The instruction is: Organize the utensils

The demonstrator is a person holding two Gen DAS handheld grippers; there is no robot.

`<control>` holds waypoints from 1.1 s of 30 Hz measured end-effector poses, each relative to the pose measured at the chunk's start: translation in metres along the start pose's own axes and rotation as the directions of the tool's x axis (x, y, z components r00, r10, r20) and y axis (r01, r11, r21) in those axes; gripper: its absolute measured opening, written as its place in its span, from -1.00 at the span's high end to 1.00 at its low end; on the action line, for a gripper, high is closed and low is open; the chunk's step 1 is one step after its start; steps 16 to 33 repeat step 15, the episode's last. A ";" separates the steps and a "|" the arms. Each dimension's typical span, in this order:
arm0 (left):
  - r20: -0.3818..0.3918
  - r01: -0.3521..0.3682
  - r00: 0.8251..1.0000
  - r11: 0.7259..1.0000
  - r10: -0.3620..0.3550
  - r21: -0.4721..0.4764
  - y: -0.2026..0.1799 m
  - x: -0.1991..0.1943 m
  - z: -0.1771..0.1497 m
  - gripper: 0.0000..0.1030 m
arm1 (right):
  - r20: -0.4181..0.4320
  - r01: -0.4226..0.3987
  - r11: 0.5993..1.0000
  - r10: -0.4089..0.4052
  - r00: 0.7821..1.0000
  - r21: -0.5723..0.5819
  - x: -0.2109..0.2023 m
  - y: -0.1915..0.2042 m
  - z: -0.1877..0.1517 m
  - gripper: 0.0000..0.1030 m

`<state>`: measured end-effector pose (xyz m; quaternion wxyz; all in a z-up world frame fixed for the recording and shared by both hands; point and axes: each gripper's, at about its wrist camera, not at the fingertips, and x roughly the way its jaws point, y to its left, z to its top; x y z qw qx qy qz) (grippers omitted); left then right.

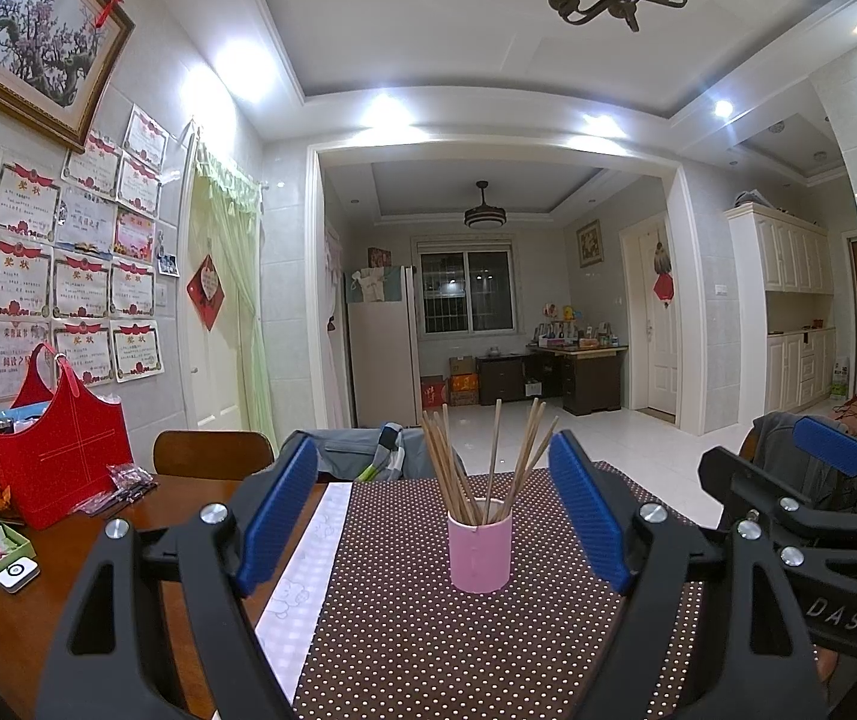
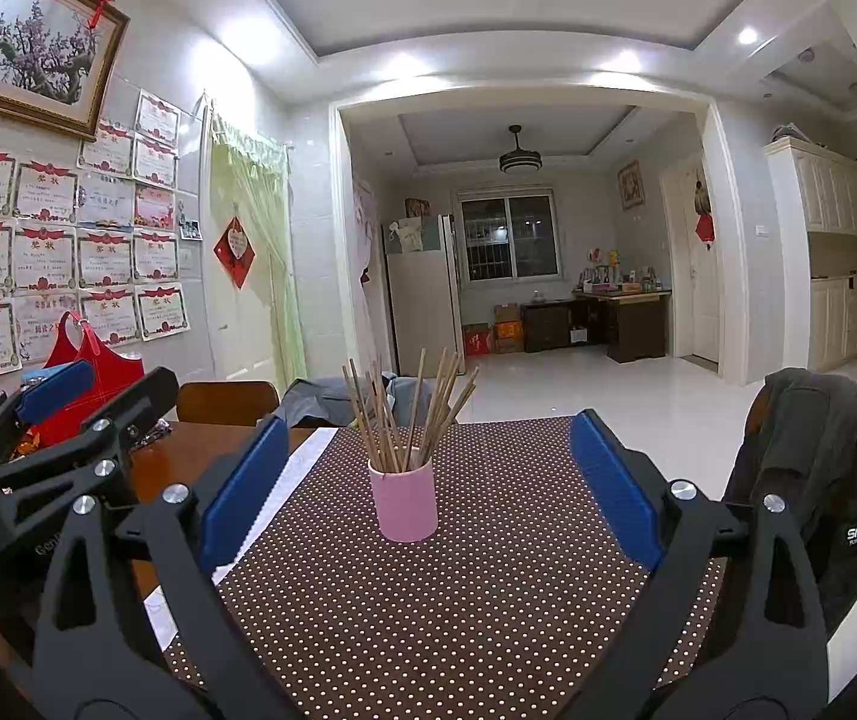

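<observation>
Your left gripper (image 1: 437, 516) and right gripper (image 2: 431, 489) both gape wide, holding nothing. The small pink cup (image 1: 480, 552) of thin wooden chopsticks (image 1: 476, 462) stands at twelve o'clock on the brown dotted cloth (image 1: 428, 630). Bump it and it may tip, spilling the sticks.

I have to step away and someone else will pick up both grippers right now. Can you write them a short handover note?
Left gripper: open, empty, aimed at the pink cup.
Right gripper: open, empty, also facing the cup.
Chopsticks stand splayed in the cup, upright on the dotted table mat.
Done: all chopsticks in view are in the cup.
Left: none visible loose on the mat; check outside the views before stopping.
</observation>
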<state>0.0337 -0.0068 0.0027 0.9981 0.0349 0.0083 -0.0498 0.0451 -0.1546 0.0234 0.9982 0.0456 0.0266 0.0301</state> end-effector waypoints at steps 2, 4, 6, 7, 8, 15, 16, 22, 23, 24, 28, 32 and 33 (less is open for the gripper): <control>0.000 0.000 1.000 1.000 0.000 -0.001 0.000 0.000 0.000 -0.52 | -0.002 0.000 1.000 0.000 1.000 0.000 0.001 0.000 0.000 -0.81; -0.001 0.001 1.000 1.000 -0.001 -0.001 0.000 0.000 0.000 -0.52 | -0.002 0.001 1.000 -0.001 1.000 0.000 0.000 0.000 0.000 -0.81; -0.005 -0.001 1.000 1.000 0.001 0.000 0.001 0.001 -0.002 -0.52 | -0.006 0.001 1.000 -0.001 1.000 0.000 -0.001 0.002 -0.003 -0.81; -0.007 0.000 1.000 1.000 0.000 0.000 0.002 0.001 -0.003 -0.52 | -0.007 0.001 1.000 -0.001 1.000 0.001 -0.002 0.003 -0.005 -0.81; -0.012 0.000 1.000 1.000 0.000 0.000 0.002 0.002 -0.004 -0.52 | -0.010 0.001 1.000 -0.001 1.000 0.002 -0.003 0.004 -0.007 -0.81; -0.065 0.011 0.998 1.000 -0.011 0.003 0.002 0.021 -0.015 -0.52 | -0.055 0.012 1.000 -0.011 0.998 0.004 0.008 0.003 -0.020 -0.81; -0.065 0.011 0.998 1.000 -0.011 0.003 0.002 0.021 -0.015 -0.52 | -0.055 0.012 1.000 -0.011 0.998 0.004 0.008 0.003 -0.020 -0.81; -0.065 0.011 0.998 1.000 -0.011 0.003 0.002 0.021 -0.015 -0.52 | -0.055 0.012 1.000 -0.011 0.998 0.004 0.008 0.003 -0.020 -0.81; -0.065 0.011 0.998 1.000 -0.011 0.003 0.002 0.021 -0.015 -0.52 | -0.055 0.012 1.000 -0.011 0.998 0.004 0.008 0.003 -0.020 -0.81; -0.065 0.011 0.998 1.000 -0.011 0.003 0.002 0.021 -0.015 -0.52 | -0.055 0.012 1.000 -0.011 0.998 0.004 0.008 0.003 -0.020 -0.81; -0.065 0.011 0.998 1.000 -0.011 0.003 0.002 0.021 -0.015 -0.52 | -0.055 0.012 1.000 -0.011 0.998 0.004 0.008 0.003 -0.020 -0.81; -0.065 0.011 0.998 1.000 -0.011 0.003 0.002 0.021 -0.015 -0.52 | -0.055 0.012 1.000 -0.011 0.998 0.004 0.008 0.003 -0.020 -0.81; -0.065 0.011 0.998 1.000 -0.011 0.003 0.002 0.021 -0.015 -0.52 | -0.055 0.012 1.000 -0.011 0.998 0.004 0.008 0.003 -0.020 -0.81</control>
